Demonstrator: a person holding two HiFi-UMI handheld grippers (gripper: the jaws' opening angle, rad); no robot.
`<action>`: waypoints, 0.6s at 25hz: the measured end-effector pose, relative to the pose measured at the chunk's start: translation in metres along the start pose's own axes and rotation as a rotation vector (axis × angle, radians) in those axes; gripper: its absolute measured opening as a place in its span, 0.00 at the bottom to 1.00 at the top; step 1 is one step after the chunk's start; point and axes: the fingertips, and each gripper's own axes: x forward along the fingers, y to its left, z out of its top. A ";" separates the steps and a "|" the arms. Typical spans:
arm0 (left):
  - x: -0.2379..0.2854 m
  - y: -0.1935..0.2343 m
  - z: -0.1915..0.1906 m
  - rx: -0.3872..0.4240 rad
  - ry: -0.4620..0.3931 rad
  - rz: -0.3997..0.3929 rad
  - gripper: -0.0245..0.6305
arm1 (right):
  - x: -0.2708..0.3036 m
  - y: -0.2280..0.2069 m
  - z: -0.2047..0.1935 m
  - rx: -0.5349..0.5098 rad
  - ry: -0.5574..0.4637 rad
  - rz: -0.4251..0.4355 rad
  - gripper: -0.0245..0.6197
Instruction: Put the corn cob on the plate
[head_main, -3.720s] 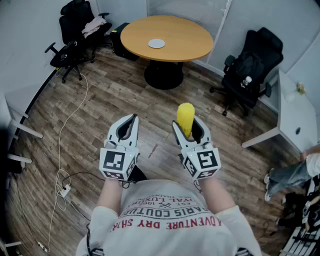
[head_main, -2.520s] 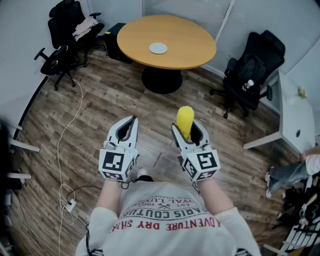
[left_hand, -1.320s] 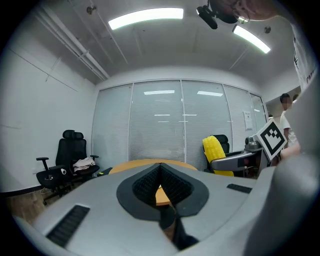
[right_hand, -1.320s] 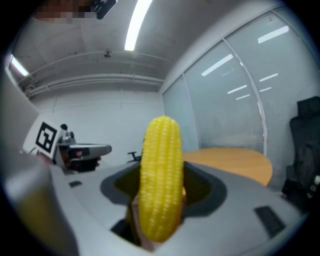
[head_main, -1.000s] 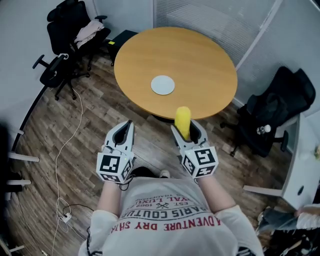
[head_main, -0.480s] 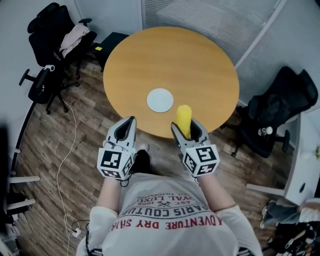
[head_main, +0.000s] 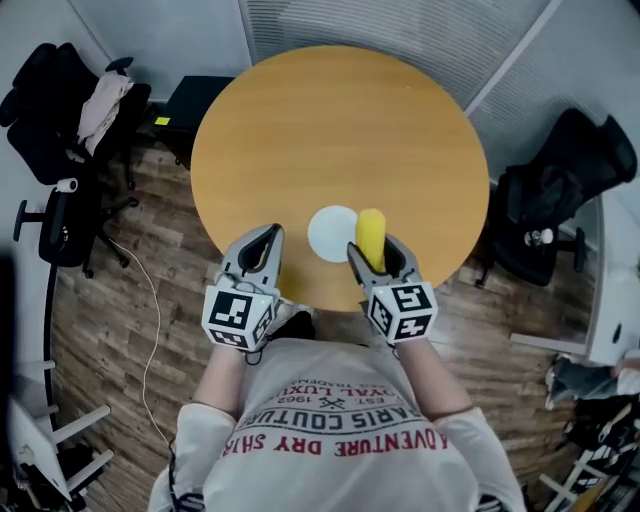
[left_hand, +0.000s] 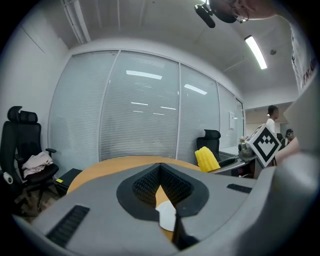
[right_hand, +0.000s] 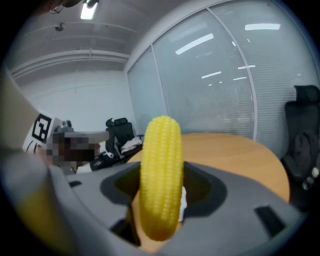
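The main risk, as I judge it, lies in the grip itself. The right claw (head_main: 372, 250) has the corn cob (head_main: 371, 233) only by its lower end, and most of the cob stands out beyond the jaw tips. If the claw tilts quickly on the way down, the cob could turn between the jaws or slip out. It is also round, so if it is let go too high or at the rim, it could roll off the plate (head_main: 328, 233) and across the table.

The right claw's jaws are parted only as wide as the cob is thick and press it from both sides. The cob stands along the jaws, not across them. The left claw (head_main: 270, 236) is closed, tip against tip, with nothing between its jaws. It is held level with the right claw and well apart from it.

Just ahead of the right claw's tips, a little to their left, lies the small white plate, with nothing on it. From above the cob's tip covers the plate's right edge, but I cannot tell how high above it the cob is. The plate sits near the close edge of the round wooden table (head_main: 340, 120). Beyond the right claw, to its right, stands a black office chair (head_main: 560, 195).
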 end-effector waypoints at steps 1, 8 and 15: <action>0.008 0.006 -0.002 0.002 0.006 -0.022 0.09 | 0.010 -0.002 -0.005 0.011 0.021 -0.017 0.45; 0.049 0.034 -0.028 -0.007 0.043 -0.141 0.09 | 0.071 -0.024 -0.059 0.081 0.221 -0.102 0.45; 0.068 0.047 -0.055 -0.024 0.058 -0.186 0.09 | 0.107 -0.040 -0.114 0.086 0.404 -0.135 0.45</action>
